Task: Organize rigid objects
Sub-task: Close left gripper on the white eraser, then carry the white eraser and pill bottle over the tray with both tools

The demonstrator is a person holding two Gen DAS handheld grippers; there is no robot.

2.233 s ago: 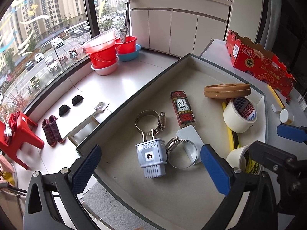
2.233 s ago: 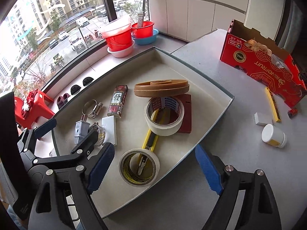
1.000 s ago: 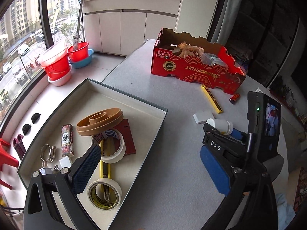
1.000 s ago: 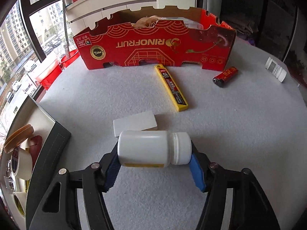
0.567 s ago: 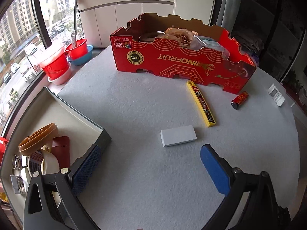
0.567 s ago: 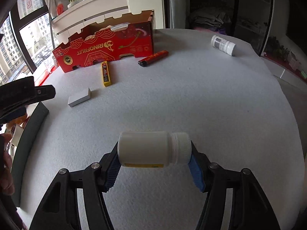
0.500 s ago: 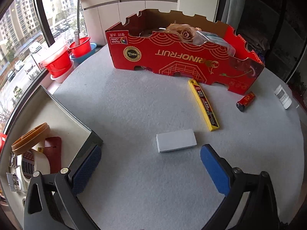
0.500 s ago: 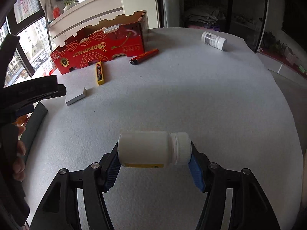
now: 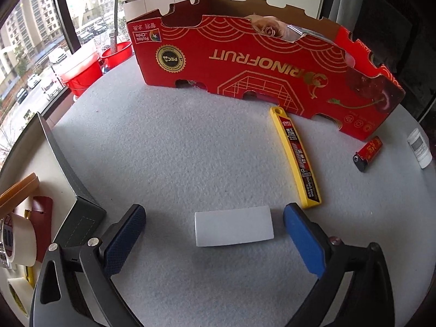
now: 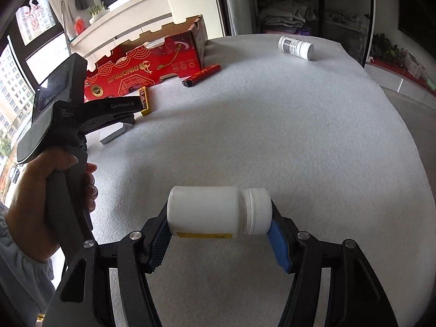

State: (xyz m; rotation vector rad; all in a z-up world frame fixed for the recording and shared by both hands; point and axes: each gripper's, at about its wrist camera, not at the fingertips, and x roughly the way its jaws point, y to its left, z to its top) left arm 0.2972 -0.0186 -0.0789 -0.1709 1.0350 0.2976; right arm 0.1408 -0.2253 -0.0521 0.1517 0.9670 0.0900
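**Left tongs straddle white block as right tongs carry bottle**

Pictured on the grey felt bench [image 9: 190,141]: left tongs [image 9: 214,224] released and lowered around a white block [image 9: 233,229], blue pads flanking it at 9 and 3 o'clock, apart from it on both sides and just narrowed from full spread. Seen from the right wrist: right tongs [image 10: 219,227] clenched end to end on a white bottle [image 10: 218,211], cap toward 3 o'clock, held clear of the bench. Still loose on the bench: a yellow blade case [image 9: 295,156] at 1 o'clock of the block, its near end just beside the right-hand pad; a red lighter [image 9: 368,152] and a second white bottle [image 9: 419,147] farther out toward 2 o'clock; a red fruit carton [image 9: 259,65] at 12. Grey tray [image 9: 79,212] at 9 o'clock, tape rolls and other sorted items inside.

Risks, judged from here: a low, smooth block slipping or skating ahead if pads close above its mid-height or off-centre; right-hand pad nudging the blade case on closing; bottle, pinched by base and cap, liable to pivot or drop on a sharp swing toward the tray; both tools crowding the same tray corner
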